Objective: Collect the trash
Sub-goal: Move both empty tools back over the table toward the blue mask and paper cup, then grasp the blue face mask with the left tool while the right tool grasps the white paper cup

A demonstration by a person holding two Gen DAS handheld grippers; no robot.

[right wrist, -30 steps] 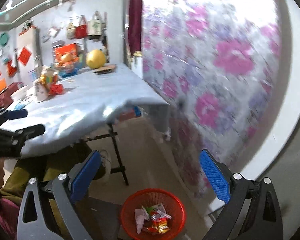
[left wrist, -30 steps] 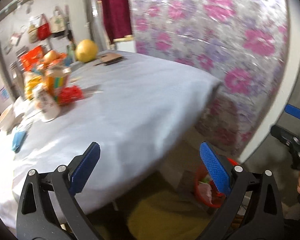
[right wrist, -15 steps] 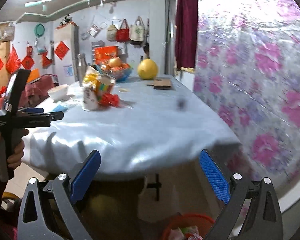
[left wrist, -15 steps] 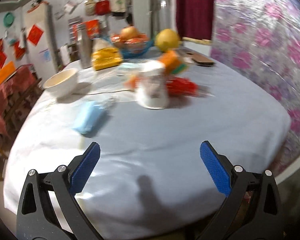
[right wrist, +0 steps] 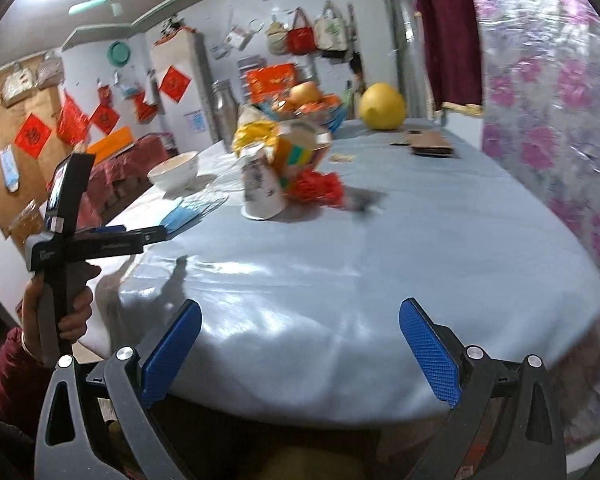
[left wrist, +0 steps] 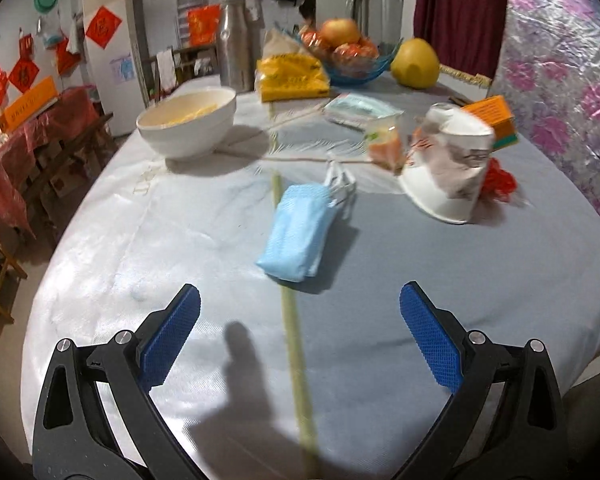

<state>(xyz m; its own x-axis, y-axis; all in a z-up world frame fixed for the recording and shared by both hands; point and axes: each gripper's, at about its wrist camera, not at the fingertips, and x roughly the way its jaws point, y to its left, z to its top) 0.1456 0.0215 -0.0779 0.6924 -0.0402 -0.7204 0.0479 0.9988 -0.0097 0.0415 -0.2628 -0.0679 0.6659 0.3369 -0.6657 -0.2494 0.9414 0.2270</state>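
Blue face mask (left wrist: 296, 236): on surface (left wrist: 440, 264), left of overturned paper cup (left wrist: 448, 168). Light, soft, limp; probably best pinched mid-fold. Left claw (left wrist: 300, 336) and right claw (right wrist: 300, 340) spread apart, empty.

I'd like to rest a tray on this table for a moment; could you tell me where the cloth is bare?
Bare cloth lies along the near edge in front of the blue face mask, broken only by a thin green stick, and on the right between the overturned paper cup and the pomelo. The far left, around the white bowl, is crowded.
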